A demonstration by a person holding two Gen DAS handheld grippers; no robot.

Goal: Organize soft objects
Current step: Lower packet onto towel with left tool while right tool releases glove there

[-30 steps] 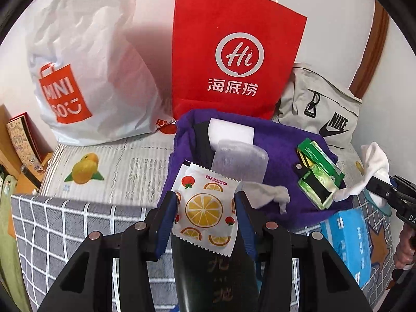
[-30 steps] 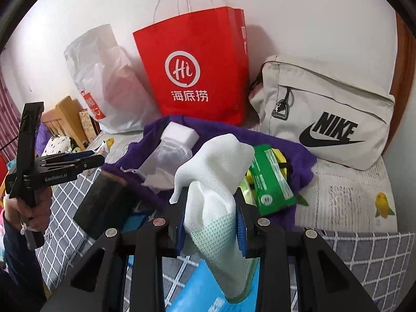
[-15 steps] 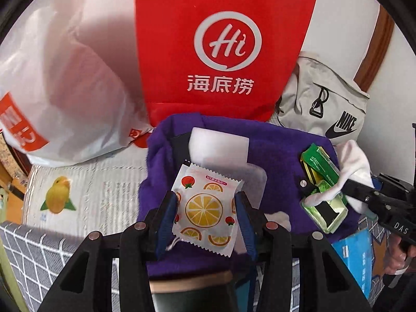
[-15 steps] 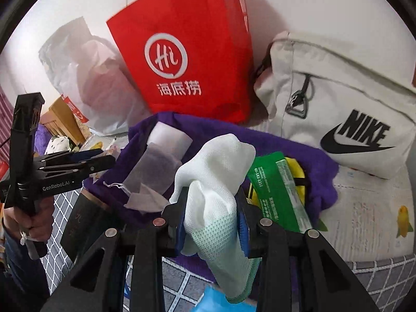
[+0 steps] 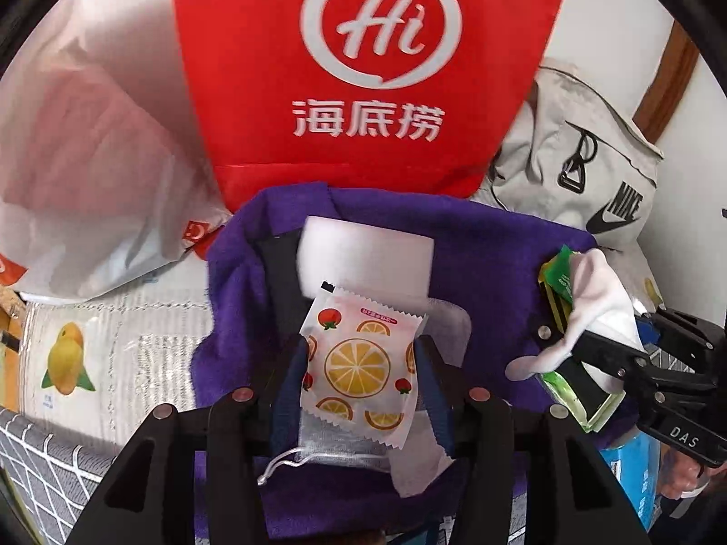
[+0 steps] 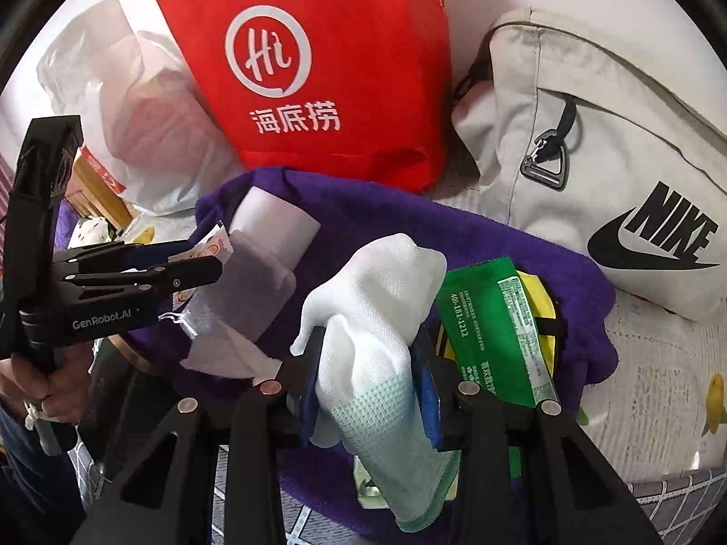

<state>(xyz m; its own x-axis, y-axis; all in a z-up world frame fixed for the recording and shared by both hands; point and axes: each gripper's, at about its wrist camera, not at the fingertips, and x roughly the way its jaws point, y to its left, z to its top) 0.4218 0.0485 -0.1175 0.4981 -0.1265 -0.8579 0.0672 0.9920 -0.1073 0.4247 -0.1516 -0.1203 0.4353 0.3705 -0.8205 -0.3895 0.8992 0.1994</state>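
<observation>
**Both grippers loaded over the purple cloth**

The left gripper (image 5: 359, 377) has its blue pads closed on an orange-print sachet (image 5: 361, 363), held upright above a purple cloth (image 5: 481, 245). The right gripper (image 6: 370, 377) pinches a white sock (image 6: 377, 318), its green-tinted cuff hanging below the fingers. Just beyond the sachet lie a white foam block (image 5: 368, 254) and a translucent drawstring pouch (image 6: 245, 290); whether the sachet touches them is hard to judge. A green packet (image 6: 495, 331) lies on the cloth beside the sock. Behind stand a red paper bag (image 5: 372, 68), a white plastic bag (image 5: 91, 159) and a beige Nike bag (image 6: 613, 159).
</observation>
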